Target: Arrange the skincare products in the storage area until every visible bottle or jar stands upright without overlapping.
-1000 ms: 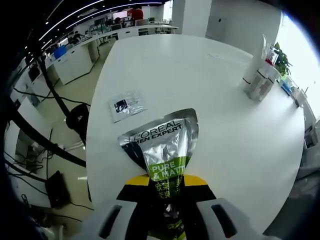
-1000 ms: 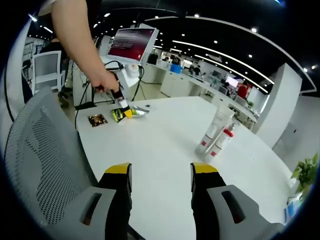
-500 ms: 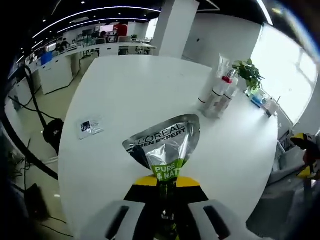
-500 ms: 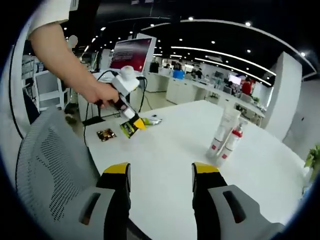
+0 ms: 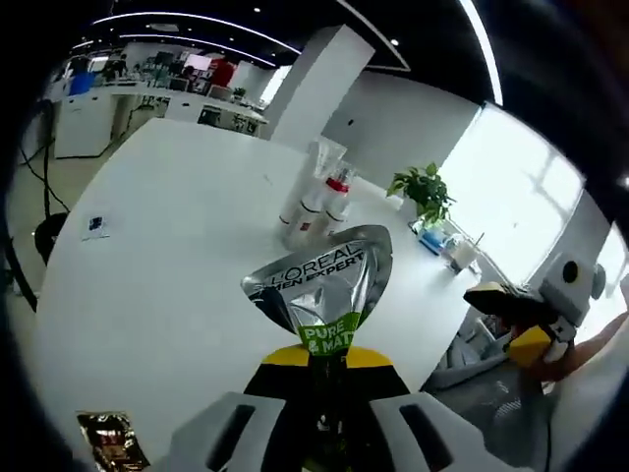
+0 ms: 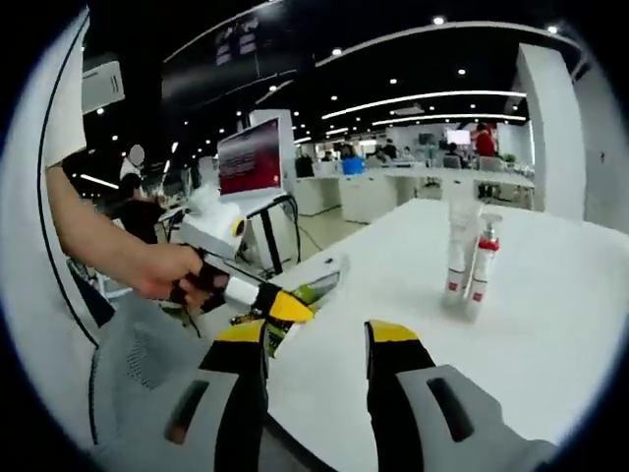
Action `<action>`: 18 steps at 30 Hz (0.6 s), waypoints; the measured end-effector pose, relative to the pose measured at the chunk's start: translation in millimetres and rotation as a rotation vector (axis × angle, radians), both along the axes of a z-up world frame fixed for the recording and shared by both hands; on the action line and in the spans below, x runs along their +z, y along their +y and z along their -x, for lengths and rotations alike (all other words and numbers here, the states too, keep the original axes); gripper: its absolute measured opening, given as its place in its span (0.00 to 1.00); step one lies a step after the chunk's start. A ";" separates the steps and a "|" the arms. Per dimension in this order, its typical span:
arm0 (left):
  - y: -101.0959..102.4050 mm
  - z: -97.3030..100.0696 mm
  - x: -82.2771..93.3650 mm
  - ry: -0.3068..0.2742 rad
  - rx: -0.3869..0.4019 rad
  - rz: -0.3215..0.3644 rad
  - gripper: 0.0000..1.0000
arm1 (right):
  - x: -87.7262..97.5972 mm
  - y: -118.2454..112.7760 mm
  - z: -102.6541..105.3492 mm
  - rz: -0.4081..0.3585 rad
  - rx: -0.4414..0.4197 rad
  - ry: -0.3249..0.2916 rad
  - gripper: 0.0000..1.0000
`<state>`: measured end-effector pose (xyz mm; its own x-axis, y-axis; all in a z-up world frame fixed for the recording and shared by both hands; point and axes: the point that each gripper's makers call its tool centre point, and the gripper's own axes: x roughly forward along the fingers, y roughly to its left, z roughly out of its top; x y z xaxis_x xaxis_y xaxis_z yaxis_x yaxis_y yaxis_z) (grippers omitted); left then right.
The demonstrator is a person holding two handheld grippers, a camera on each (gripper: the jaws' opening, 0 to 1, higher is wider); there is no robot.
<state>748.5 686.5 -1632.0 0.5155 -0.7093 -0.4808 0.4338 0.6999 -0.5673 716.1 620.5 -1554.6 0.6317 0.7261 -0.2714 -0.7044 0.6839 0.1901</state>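
My left gripper (image 5: 319, 357) is shut on a silver L'Oreal Men Expert tube (image 5: 322, 285) with a green band, held off the white table (image 5: 167, 285). Two white bottles with red trim (image 5: 313, 202) stand upright side by side farther along the table. In the right gripper view those two bottles (image 6: 468, 259) stand at the right, and the left gripper (image 6: 275, 307) comes in from the left in a person's hand (image 6: 172, 280), the tube (image 6: 321, 286) sticking out of it. My right gripper (image 6: 314, 339) is open, holding nothing, over the table's near edge.
A small white sachet (image 5: 95, 224) lies at the table's left and a brown sachet (image 5: 113, 438) near its front edge. A grey mesh chair (image 6: 138, 379) stands under the right gripper. A monitor (image 6: 251, 157) stands beyond the table, a plant (image 5: 423, 187) at the window.
Both views have swung round with the hands. The left gripper still grips the tube, now turned toward the two bottles, and it has come closer to the right gripper. The right gripper stays open.
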 end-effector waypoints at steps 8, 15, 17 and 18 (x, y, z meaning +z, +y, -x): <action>-45.5 36.4 24.0 -0.089 -0.125 0.078 0.08 | -2.9 2.4 2.2 -0.096 -0.006 0.125 0.39; -62.9 49.1 29.8 -0.113 -0.160 0.103 0.08 | -1.2 2.8 2.6 -0.115 -0.002 0.134 0.38; -68.1 53.8 31.1 -0.129 -0.179 0.098 0.08 | 0.8 -0.1 0.7 -0.136 -0.014 0.140 0.36; -70.1 55.9 31.7 -0.132 -0.185 0.097 0.08 | 1.3 -1.5 -0.1 -0.146 -0.021 0.147 0.35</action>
